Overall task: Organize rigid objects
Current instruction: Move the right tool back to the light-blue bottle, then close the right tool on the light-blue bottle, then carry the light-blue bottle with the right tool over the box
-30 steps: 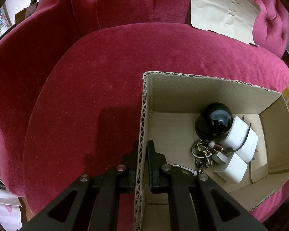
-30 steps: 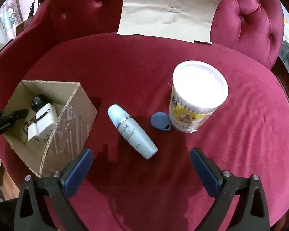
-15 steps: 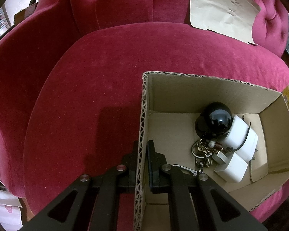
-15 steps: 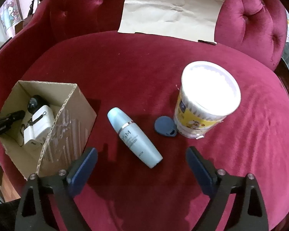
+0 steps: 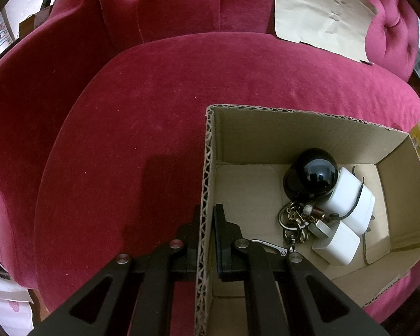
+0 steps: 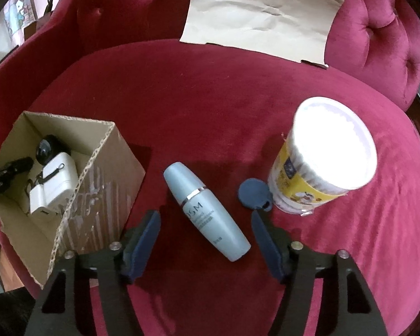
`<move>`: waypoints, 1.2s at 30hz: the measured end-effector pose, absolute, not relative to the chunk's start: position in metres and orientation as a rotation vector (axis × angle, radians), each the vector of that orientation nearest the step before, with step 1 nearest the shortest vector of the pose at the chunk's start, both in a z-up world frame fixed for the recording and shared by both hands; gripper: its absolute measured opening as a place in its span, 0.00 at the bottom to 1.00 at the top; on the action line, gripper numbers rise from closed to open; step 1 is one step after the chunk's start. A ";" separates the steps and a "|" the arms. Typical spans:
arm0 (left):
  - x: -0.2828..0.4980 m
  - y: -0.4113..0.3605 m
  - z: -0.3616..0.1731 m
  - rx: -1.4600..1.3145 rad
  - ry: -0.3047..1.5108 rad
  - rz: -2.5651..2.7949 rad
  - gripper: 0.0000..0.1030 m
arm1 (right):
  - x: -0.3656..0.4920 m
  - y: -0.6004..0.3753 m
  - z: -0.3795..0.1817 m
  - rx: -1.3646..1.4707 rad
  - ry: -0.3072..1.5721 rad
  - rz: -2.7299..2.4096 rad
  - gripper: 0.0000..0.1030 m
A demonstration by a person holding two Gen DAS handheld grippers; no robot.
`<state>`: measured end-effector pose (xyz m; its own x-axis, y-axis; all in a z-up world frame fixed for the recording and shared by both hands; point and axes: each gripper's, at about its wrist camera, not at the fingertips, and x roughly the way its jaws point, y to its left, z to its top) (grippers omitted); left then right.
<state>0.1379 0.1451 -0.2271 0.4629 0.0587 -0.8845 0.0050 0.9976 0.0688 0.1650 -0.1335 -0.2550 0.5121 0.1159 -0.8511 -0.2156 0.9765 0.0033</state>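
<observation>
A pale blue bottle point(image 6: 205, 208) lies on the red sofa seat, its lower half between the fingers of my right gripper point(image 6: 205, 221). The jaws are closing and the pads stand clear of the bottle on both sides. Beside it lie a small dark blue tag point(image 6: 252, 194) and a tub of cotton swabs point(image 6: 324, 156). My left gripper point(image 5: 208, 224) is shut on the left wall of the cardboard box point(image 5: 207, 168). Inside the box are a black ball point(image 5: 316, 172), white chargers point(image 5: 347, 210) and a key bunch point(image 5: 295, 221). The right wrist view shows the same cardboard box point(image 6: 103, 184) at left.
A sheet of brown paper point(image 6: 260, 14) leans on the tufted sofa back point(image 6: 378, 33). The seat cushion drops off at its front and right edges. Bare red velvet point(image 5: 131, 128) lies left of the box.
My right gripper has come down and forward over the bottle and its jaws have narrowed around it. The left gripper and box have not moved.
</observation>
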 end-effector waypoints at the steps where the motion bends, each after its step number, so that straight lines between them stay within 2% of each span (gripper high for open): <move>1: 0.138 0.145 -0.227 0.065 1.089 0.033 0.07 | 0.165 -0.132 -0.257 -0.112 1.024 0.197 0.65; 4: 0.138 0.145 -0.227 0.065 1.089 0.033 0.07 | 0.167 -0.131 -0.261 -0.123 1.038 0.190 0.49; 5: 0.138 0.145 -0.227 0.066 1.089 0.033 0.07 | 0.166 -0.131 -0.262 -0.126 1.039 0.188 0.34; 6: 0.138 0.145 -0.227 0.065 1.089 0.033 0.07 | 0.167 -0.131 -0.262 -0.125 1.041 0.189 0.25; 19: 0.137 0.143 -0.227 0.070 1.087 0.034 0.07 | 0.168 -0.142 -0.259 -0.068 1.028 0.190 0.25; 36: 0.139 0.143 -0.226 0.068 1.088 0.035 0.07 | 0.149 -0.140 -0.219 -0.061 0.956 0.198 0.25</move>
<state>0.1394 0.1432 -0.2263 0.4643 0.0623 -0.8835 0.0047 0.9973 0.0728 0.1490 -0.1402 -0.2187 0.5598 0.1410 -0.8165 -0.1949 0.9802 0.0356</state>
